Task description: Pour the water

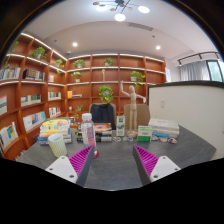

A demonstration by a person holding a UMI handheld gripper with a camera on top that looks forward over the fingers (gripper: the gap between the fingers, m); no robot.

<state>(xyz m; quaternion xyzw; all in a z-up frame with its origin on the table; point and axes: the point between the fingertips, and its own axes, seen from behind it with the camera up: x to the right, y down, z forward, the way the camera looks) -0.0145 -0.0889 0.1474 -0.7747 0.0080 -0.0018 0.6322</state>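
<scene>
Hovering hand-held gripper (114, 160), fingers apart.

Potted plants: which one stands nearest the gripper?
The leafy plant just behind the table, beside the wooden mannequin; the others sit on wall shelves. Gripper open.

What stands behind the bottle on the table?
Behind the bottle stand a wooden figure, a potted plant and bookshelves. The bottle hides whatever is directly behind it.
</scene>
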